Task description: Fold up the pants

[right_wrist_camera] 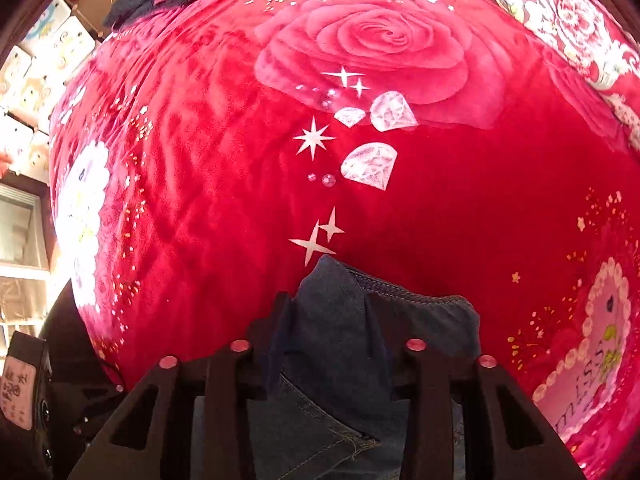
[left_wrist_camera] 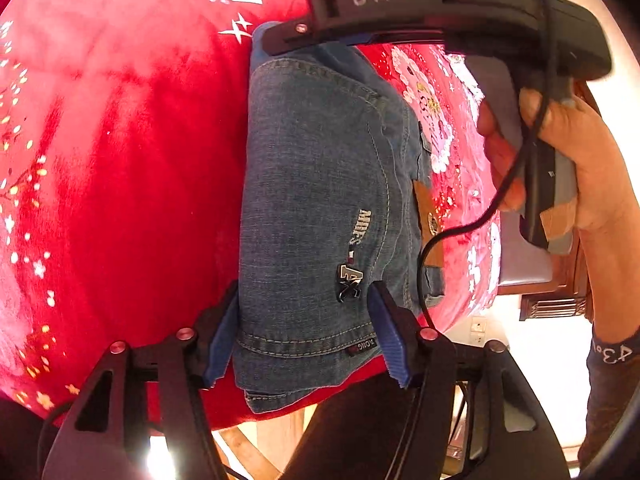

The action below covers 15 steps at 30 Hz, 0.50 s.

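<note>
Blue denim pants [left_wrist_camera: 320, 200] lie folded into a compact stack on the red blanket. My left gripper [left_wrist_camera: 304, 328] is open, its blue-padded fingers straddling the near end of the stack by the pocket label. My right gripper [left_wrist_camera: 264, 40] is over the far end of the stack in the left wrist view, held by a hand. In the right wrist view my right gripper [right_wrist_camera: 326, 320] is open, with the bunched denim edge [right_wrist_camera: 332, 320] lying between its fingers.
A red floral blanket [right_wrist_camera: 360, 160] covers the whole work surface, its edge [left_wrist_camera: 472, 300] falling off at the right. Wooden furniture [left_wrist_camera: 552, 300] stands beyond that edge. White boxes [right_wrist_camera: 36, 72] are stacked at the far left.
</note>
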Motion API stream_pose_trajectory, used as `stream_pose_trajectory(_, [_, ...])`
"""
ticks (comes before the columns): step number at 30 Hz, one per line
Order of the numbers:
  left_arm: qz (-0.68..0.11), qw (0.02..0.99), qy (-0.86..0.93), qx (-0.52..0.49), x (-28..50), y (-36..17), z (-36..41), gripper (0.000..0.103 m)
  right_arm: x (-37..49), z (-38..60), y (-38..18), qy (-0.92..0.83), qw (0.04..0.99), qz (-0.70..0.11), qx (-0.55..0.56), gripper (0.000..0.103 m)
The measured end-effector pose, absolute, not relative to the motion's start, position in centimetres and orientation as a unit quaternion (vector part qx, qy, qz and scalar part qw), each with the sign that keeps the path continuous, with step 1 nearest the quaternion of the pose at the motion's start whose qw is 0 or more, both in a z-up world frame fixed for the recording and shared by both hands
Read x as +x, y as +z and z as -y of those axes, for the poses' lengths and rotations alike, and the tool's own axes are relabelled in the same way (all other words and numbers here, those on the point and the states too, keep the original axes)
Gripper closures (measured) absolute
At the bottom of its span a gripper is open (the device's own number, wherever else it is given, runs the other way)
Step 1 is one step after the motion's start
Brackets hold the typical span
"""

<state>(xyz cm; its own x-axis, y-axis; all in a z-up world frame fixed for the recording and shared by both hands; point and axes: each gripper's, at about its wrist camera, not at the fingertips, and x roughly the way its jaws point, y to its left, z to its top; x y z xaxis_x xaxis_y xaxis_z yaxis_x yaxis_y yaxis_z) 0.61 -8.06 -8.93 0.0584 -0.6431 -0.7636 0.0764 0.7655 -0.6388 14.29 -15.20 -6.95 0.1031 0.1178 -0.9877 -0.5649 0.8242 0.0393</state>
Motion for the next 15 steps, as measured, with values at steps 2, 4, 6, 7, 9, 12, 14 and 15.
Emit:
stream_pose_trajectory(2, [-0.635, 0.692, -0.26, -0.225, 0.4, -9.1, 7.9, 0.044, 13.2, 14.9, -6.0, 0.232, 0.732, -0.611, -0.191, 0.074])
stream_pose_trajectory(4, [-0.634, 0.695, -0.254, -0.223, 0.5, -9.5, 7.7, 0.044, 13.1, 15.3, -6.2, 0.218, 0.745, -0.602, -0.187, 0.075])
stream_pose_trajectory(6, [-0.64, 0.694, -0.248, -0.217, 0.5, -9.7, 8.0, 0.044, 14.1, 15.9, -7.5, 0.2, 0.748, -0.612, -0.161, 0.073])
stream_pose_trajectory(7, [-0.641, 0.693, -0.249, -0.216, 0.3, -9.6, 7.9, 0.044, 14.8, 16.3, -7.9, 0.19, 0.754, -0.615, -0.13, 0.071])
stream_pose_trajectory(9, [-0.641, 0.692, -0.255, -0.211, 0.0, -9.3, 7.9, 0.044, 15.5, 16.6, -7.5, 0.178, 0.771, -0.605, -0.094, 0.071])
stream_pose_trajectory(12, [-0.644, 0.684, -0.264, -0.219, -0.1, -8.8, 7.0, 0.044, 15.8, 18.7, -5.6, 0.166, 0.784, -0.597, -0.032, 0.07])
stream_pose_trajectory(14, [-0.642, 0.681, -0.267, -0.231, -0.1, -8.2, 6.0, 0.044, 15.3, 21.7, -3.2, 0.158, 0.801, -0.577, 0.016, 0.066])
stream_pose_trajectory(15, [-0.637, 0.679, -0.272, -0.242, 0.1, -7.9, 5.4, 0.044, 14.9, 23.8, -2.2, 0.151, 0.805, -0.572, 0.046, 0.064])
